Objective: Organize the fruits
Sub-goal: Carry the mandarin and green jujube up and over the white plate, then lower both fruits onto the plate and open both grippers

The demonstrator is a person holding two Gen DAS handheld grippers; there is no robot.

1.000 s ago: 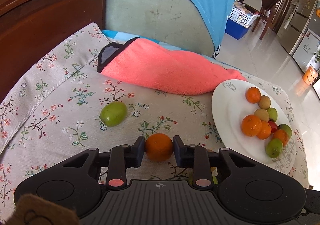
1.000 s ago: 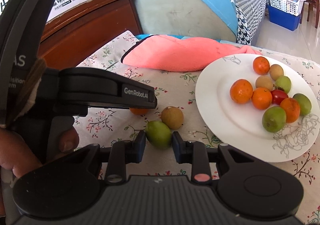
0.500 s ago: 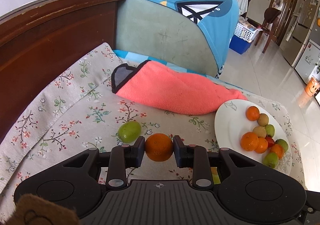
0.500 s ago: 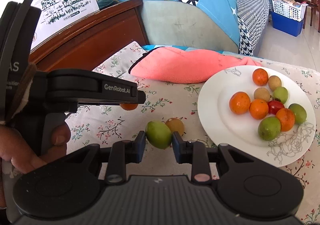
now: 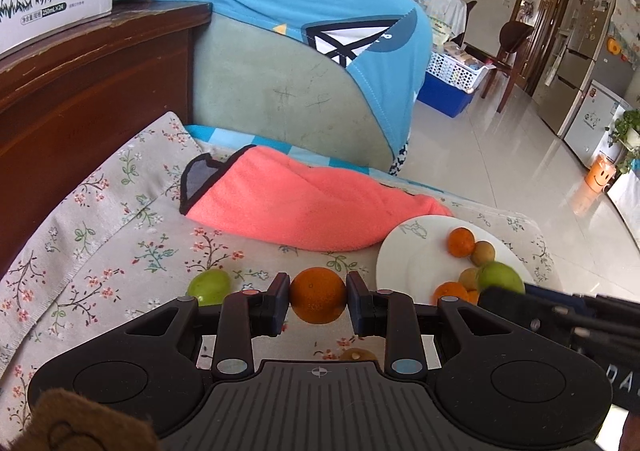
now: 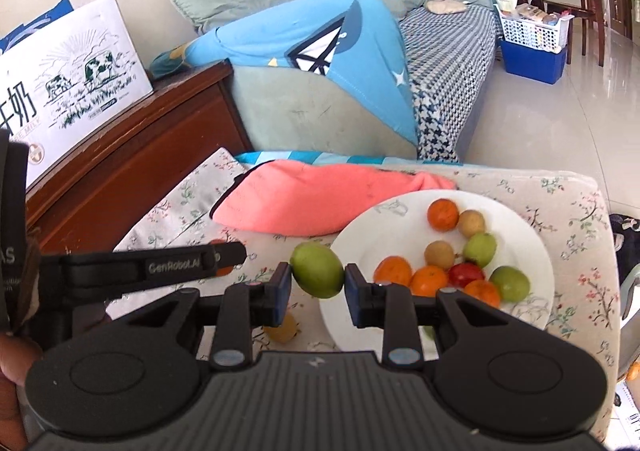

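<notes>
left wrist: jaws grip round orange (image 5: 318, 301); right jaws grip smooth green fruit (image 6: 317, 270)

Bright daylight, glare on the tiled floor (image 5: 500, 155), soft shadows, strong fisheye bending at edges, dark corners, slight softness throughout

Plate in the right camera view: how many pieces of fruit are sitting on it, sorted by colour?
Orange fruit: 4
Green fruit: 3, one nearly hidden behind the right gripper
Brown fruit: 2
Red fruit: 1
Total on the plate: 10
</notes>
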